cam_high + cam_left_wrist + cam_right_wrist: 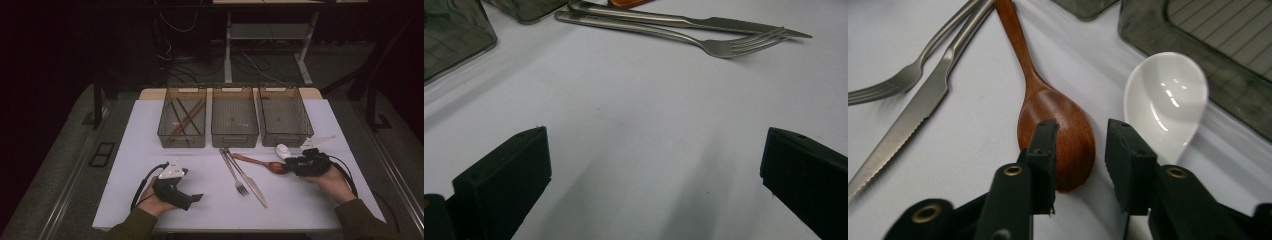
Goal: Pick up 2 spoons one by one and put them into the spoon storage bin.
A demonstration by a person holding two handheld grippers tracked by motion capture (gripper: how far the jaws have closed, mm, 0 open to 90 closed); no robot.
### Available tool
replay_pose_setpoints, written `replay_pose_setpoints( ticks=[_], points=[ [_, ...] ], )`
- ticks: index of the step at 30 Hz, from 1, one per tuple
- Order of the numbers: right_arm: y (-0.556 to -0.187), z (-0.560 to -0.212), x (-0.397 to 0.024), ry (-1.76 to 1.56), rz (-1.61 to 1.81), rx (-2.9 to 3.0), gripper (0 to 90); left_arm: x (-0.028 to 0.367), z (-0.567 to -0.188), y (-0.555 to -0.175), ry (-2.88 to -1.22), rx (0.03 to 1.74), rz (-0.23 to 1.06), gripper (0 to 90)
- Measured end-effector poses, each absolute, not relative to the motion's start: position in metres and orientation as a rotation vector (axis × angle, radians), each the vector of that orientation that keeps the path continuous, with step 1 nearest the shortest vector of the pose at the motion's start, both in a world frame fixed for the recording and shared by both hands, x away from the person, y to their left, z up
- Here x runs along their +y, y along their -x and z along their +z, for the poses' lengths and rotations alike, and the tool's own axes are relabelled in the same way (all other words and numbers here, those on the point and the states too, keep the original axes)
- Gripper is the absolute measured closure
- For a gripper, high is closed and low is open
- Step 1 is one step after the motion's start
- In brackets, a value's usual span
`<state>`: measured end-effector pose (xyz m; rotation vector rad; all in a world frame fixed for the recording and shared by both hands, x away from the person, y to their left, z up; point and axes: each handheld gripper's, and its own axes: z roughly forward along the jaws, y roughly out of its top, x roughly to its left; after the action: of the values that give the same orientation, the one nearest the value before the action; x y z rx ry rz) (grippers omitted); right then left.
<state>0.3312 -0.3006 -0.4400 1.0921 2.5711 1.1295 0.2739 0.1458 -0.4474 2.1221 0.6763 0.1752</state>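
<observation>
Nearest the person, the left gripper (192,199) rests low on the white table (300,200) with its jaws spread wide and nothing between them; in the left gripper view they frame bare tabletop, so it looks parked, out of the way while the other hand works. The right gripper (1080,145) sits just over the bowl of the wooden spoon (1058,130), jaws partly apart and released: one jaw overlaps the bowl's near edge, the other stands in the gap beside the white spoon (1165,97), and neither pad appears to press on the wood. That opening seems chosen to straddle the bowl's rim for a pinch. The wooden spoon lies flat on the table, bowl toward the right hand, handle running away to the left toward the fork (235,172) and knife (252,182), which lie side by side in the middle, handles pointing to the trays. The white spoon lies just beside the wooden one, close against the right tray (285,116). Farther off, three grey trays stand in a row; the left tray (182,117) holds chopsticks (186,120), while the middle tray (235,117) and the right one look bare, probably waiting for the sorted cutlery.
</observation>
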Motion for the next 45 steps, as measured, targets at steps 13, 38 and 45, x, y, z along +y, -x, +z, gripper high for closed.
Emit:
replay_pose_setpoints(
  ticks=[13, 38, 45],
  points=[
    [-0.328, -0.446, -0.288, -1.01, 1.091, 2.654, 61.7, 0.146, -0.448, -0.274, -2.125, 0.673, 0.172, 0.0],
    [-0.327, -0.442, -0.288, -0.986, 1.149, 2.679, 80.6, 0.146, -0.449, -0.274, -2.135, 0.65, 0.172, 0.0],
    [-0.327, -0.43, -0.293, -1.0, 1.21, 2.633, 80.7, 0.146, -0.449, -0.274, -2.133, 0.654, 0.17, 0.0]
  ],
)
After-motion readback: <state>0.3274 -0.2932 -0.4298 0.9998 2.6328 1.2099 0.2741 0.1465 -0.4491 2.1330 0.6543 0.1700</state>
